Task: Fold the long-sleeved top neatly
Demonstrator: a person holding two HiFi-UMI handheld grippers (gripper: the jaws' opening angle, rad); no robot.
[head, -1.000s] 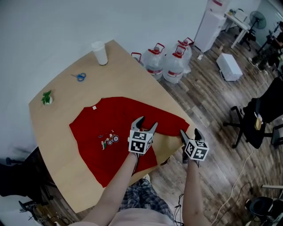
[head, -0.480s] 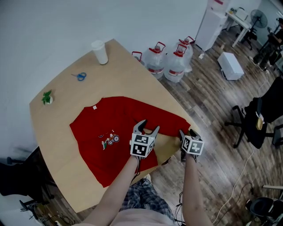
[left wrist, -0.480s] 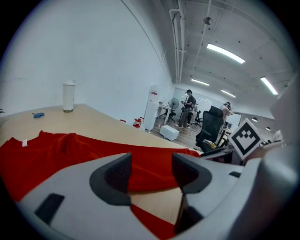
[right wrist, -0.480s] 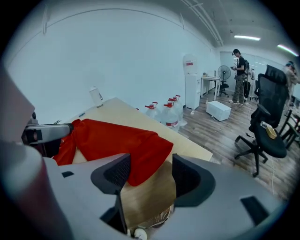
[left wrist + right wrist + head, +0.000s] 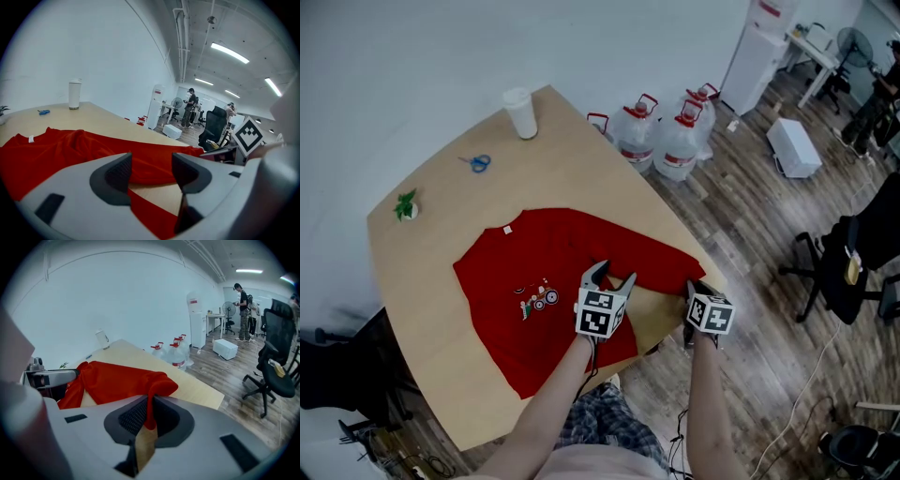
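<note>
A: Entry: red long-sleeved cotton top (image 5: 534, 272), spread on the light wooden table (image 5: 441, 206). Its sleeve end (image 5: 161, 383) is clamped in the right gripper (image 5: 149, 416); the left gripper (image 5: 151, 171) is held agape above the cloth, nothing caught.

B: Handling: the sleeve is best lifted clear, then laid flat across the body. The pinch is shown in the right gripper view alone, the full layout only in the head view.

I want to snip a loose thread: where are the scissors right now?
In the head view, the scissors lie on the table, upper left, between the cup and the small plant.
</note>
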